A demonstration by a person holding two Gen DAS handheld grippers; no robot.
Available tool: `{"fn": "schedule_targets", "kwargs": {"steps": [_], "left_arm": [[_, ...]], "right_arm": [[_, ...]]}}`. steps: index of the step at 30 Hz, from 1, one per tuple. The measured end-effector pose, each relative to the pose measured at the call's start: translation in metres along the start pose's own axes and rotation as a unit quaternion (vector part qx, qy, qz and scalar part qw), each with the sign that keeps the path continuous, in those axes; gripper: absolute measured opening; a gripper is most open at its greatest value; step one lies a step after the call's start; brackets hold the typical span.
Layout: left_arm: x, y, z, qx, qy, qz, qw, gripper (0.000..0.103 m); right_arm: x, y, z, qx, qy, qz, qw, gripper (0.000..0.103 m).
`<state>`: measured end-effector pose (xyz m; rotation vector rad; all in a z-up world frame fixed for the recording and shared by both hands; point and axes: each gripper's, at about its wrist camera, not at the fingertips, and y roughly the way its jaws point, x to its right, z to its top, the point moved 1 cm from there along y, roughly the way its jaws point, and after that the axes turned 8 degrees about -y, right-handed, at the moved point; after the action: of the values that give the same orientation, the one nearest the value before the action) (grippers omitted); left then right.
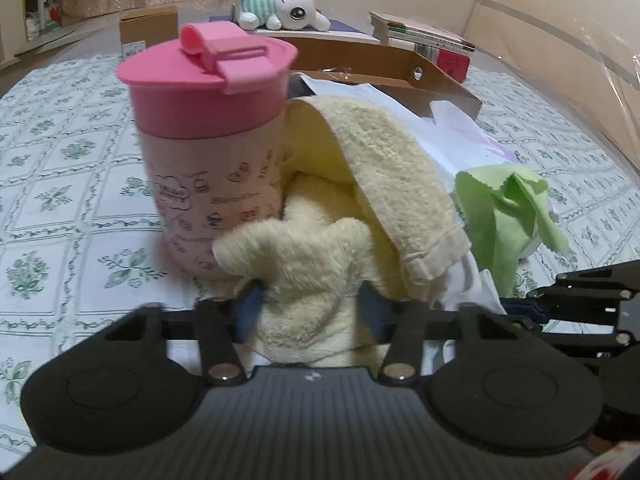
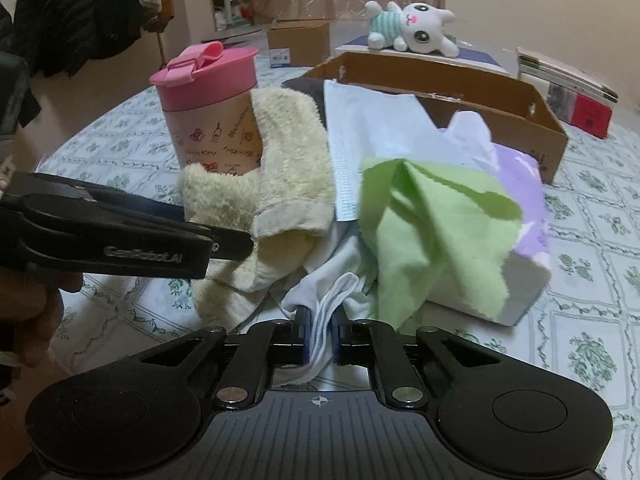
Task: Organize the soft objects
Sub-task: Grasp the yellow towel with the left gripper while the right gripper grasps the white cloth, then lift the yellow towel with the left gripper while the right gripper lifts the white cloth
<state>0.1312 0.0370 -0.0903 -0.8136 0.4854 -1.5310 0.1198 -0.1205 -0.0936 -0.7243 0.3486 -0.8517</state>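
A pile of soft things lies on the flowered tablecloth (image 1: pixel 60 184). A cream towel (image 1: pixel 360 184) leans on a pink lidded cup (image 1: pixel 208 140). My left gripper (image 1: pixel 310 308) is shut on the towel's fluffy lower fold, its blue pads pressing both sides. In the right wrist view the left gripper (image 2: pixel 240 246) comes in from the left at the towel (image 2: pixel 292 168). My right gripper (image 2: pixel 320 332) is shut on a thin fold of white cloth (image 2: pixel 320 292) at the pile's front. A light green cloth (image 2: pixel 432 232) drapes just right of it.
An open cardboard box (image 2: pixel 480 92) stands behind the pile, with a white plush bunny (image 2: pixel 412 28) on a flat box beyond it. A face mask (image 2: pixel 344 168) and a purple tissue pack (image 2: pixel 524 216) lie in the pile. Books (image 2: pixel 568 92) sit far right.
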Motion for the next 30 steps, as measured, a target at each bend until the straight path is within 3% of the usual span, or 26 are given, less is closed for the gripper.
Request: {"fn": "schedule_targets", "kwargs": {"steps": [3,5,11,20,30], "left_arm": [[0.004,0.0,-0.003,-0.002,0.006,-0.003,1.0,0.01],[0.004,-0.007,-0.004,0.005,0.005,-0.003,1.0,0.007],[-0.009,-0.05,-0.017,0.01,0.014,-0.006,0.9998,0.006],[-0.039,-0.116,-0.044,0.014,0.018,0.032,0.9992,0.006],[-0.023,-0.097,-0.035,0.016,0.032,0.025,0.9991,0.009]], "right_arm": [[0.0,-0.009,-0.002,0.003,0.003,-0.004,1.0,0.009],[0.0,-0.015,-0.003,0.005,0.004,-0.007,1.0,0.009],[-0.008,-0.033,-0.003,0.009,-0.003,-0.003,1.0,0.009],[-0.019,-0.068,-0.01,0.028,-0.01,-0.017,0.999,0.009],[-0.027,-0.066,-0.004,0.033,-0.026,-0.013,0.999,0.009]]}}
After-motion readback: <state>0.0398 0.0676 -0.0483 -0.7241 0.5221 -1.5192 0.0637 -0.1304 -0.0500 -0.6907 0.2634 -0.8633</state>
